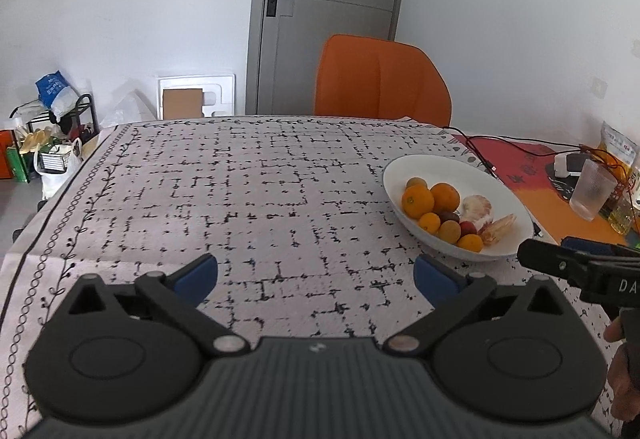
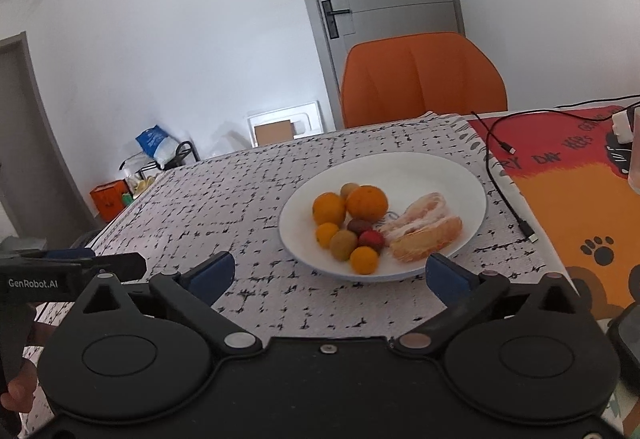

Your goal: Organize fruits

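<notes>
A shallow white ceramic plate (image 2: 452, 175) sits toward the right side of the desk (image 1: 248, 191), on the pale cloth printed with broken black grid lines (image 2: 224, 207), its right rim close to where a red and orange mat (image 2: 560, 199) begins. All the fruit is heaped on the plate's near half. At the back lie two round oranges (image 2: 367, 203), glossy and dimpled, touching each other, with a small brownish-green fruit (image 2: 349, 190) tucked behind them. In front are two smaller orange fruits (image 2: 364, 259), a fuzzy olive-brown one that may be a kiwi (image 2: 343, 245), a dark maroon fruit (image 2: 359, 226) and a small red one (image 2: 371, 240), all bunched together. To their right rest peeled citrus segments (image 2: 424, 227), pale pink and orange with white pith showing, one lying against the other.

The left tongs (image 1: 316, 273) hang over bare cloth near the desk's front edge, blue pads spread wide, nothing between them. The right tongs (image 2: 330, 271) hover just short of the plate's near rim, likewise gaping and empty. A black cable (image 2: 504, 175) trails along the cloth's right edge beside the plate. An orange chair (image 2: 420, 79) stands at the far edge.
</notes>
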A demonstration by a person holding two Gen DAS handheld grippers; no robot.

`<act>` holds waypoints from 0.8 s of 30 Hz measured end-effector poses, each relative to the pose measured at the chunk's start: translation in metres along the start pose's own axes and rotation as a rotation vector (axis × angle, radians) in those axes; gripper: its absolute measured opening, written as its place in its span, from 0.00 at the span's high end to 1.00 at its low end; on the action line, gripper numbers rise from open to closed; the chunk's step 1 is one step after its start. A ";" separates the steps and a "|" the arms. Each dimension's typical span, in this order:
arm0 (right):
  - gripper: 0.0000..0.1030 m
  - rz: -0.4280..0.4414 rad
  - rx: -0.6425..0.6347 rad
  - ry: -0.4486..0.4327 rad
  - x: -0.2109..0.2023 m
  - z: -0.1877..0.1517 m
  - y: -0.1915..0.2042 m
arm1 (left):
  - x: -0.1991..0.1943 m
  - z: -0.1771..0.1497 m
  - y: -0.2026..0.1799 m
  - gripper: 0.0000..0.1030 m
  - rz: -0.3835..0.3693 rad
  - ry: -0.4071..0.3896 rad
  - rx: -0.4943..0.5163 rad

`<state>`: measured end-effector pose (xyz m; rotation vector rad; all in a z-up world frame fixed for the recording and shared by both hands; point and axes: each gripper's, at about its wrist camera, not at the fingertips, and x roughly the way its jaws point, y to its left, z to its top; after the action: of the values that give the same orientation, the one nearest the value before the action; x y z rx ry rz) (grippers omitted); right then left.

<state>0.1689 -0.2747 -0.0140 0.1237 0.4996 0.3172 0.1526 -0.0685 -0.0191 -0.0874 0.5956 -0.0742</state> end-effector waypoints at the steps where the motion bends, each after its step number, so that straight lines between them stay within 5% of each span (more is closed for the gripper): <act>1: 0.00 0.003 -0.002 0.000 -0.001 0.000 0.002 | -0.002 -0.001 0.001 0.00 0.002 -0.003 0.000; 24: 0.00 0.034 -0.062 -0.013 -0.029 -0.008 0.053 | -0.062 -0.022 0.035 0.00 0.070 -0.034 -0.019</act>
<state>0.1262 -0.2339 0.0022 0.0746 0.4746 0.3648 0.0903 -0.0287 -0.0063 -0.0855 0.5648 0.0010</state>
